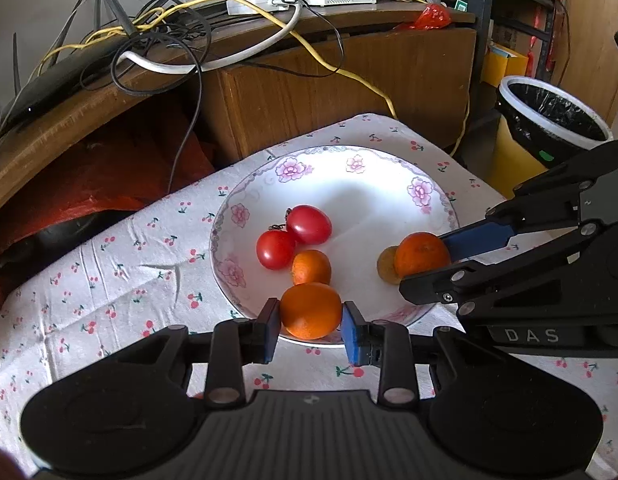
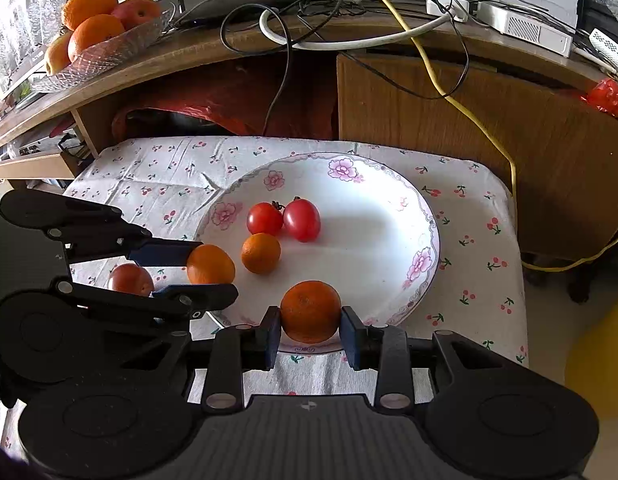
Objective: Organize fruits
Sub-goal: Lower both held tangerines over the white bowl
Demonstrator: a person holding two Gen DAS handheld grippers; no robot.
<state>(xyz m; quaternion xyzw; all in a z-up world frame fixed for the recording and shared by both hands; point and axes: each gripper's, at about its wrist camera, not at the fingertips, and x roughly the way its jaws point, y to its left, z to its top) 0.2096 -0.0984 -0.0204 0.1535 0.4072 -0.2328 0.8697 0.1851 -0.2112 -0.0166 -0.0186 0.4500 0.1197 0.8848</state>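
The floral plate (image 1: 419, 192) sits on the worktop. Both tongs hold mandarins over its near rim: left tongs (image 1: 311, 318), right tongs (image 2: 311, 314). Firm, light, probably slightly soft-skinned; grip across the widest middle.

White plate (image 1: 389, 208) with pink flowers – red tomatoes (image 1: 309, 225), orange tangerines (image 1: 311, 267) – cherry-print white cloth (image 1: 121, 272).

Left gripper (image 1: 311, 318) fingers (image 1: 269, 330) clamped around orange (image 1: 310, 310) over plate (image 1: 349, 184).
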